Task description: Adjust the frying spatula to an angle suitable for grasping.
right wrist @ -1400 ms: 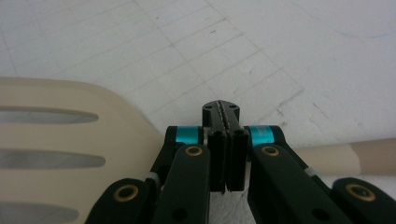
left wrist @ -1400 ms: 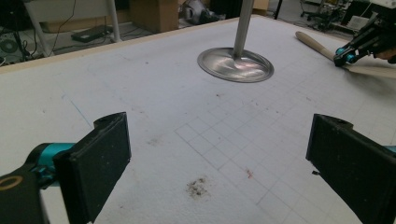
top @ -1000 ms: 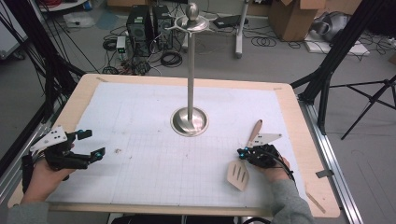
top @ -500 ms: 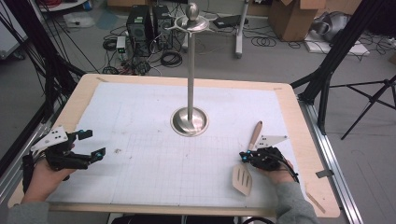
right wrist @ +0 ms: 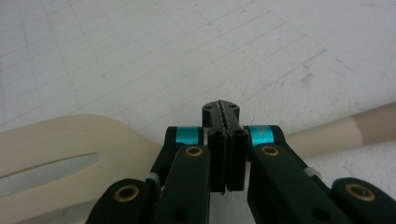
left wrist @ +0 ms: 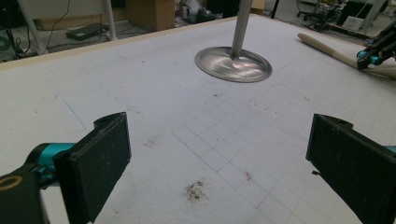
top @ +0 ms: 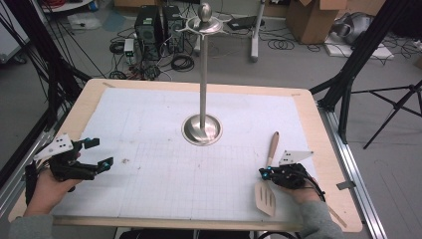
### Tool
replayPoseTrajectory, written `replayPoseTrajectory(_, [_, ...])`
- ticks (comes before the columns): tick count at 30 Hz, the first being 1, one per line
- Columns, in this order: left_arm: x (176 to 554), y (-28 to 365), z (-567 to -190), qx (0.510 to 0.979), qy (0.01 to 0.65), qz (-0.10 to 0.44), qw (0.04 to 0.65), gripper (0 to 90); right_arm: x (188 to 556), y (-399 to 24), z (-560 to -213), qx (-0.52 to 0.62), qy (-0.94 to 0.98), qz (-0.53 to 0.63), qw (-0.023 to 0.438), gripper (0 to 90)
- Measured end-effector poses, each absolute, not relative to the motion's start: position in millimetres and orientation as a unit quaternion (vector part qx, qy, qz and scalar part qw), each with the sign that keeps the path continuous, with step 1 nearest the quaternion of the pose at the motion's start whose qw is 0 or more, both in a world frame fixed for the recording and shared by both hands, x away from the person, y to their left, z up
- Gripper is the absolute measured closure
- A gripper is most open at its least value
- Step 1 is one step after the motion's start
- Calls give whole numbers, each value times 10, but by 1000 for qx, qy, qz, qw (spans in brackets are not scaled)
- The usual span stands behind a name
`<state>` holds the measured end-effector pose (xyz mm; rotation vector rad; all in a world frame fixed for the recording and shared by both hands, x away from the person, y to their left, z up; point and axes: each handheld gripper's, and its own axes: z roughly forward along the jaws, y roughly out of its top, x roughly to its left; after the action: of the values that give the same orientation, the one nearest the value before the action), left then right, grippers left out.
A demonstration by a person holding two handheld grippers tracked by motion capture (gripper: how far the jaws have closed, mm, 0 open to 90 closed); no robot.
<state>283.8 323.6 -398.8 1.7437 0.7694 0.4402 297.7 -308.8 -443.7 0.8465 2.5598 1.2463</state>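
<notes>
White gridded mat (top: 164, 184) covers the wooden table; cables and boxes lie on the floor beyond.

Landmark: stand (top: 201, 128), a steel pole on a round base at mid-mat.

Nearest the person, right of the stand: right gripper (top: 263, 173), jaws pressed together with nothing between them, as the right gripper view confirms (right wrist: 220, 112). It sits directly over the spatula (top: 267, 184), at the neck where blade meets handle.

Spatula long axis runs near to far: slotted blade at the near edge, handle tip pointing away, right of the stand's base.

Left of the stand, well apart from the spatula: left gripper (top: 98, 153), jaws apart and empty, aimed toward the stand.

Judgement: the right hand is the nearer; its jaws must part before closing across the handle.
</notes>
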Motion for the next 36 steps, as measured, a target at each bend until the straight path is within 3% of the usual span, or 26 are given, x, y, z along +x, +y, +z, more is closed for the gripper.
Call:
replayPoseTrajectory(9, [2866,3192,-3991,742,322,182,559,69,2935,-3195,-4455,289,850,435,66,900])
replayPoseTrajectory(14, [2867,3196,-3944,729,313,173,584,69,2966,-3381,-4350,316,803,494,107,900])
replayPoseTrajectory(22, [2827,3185,-3889,721,305,179,597,69,3071,-3539,-4385,355,798,463,151,900])
replayPoseTrajectory(36, [2761,3260,-3929,729,316,186,579,69,3220,-3560,-4471,391,815,403,144,900])
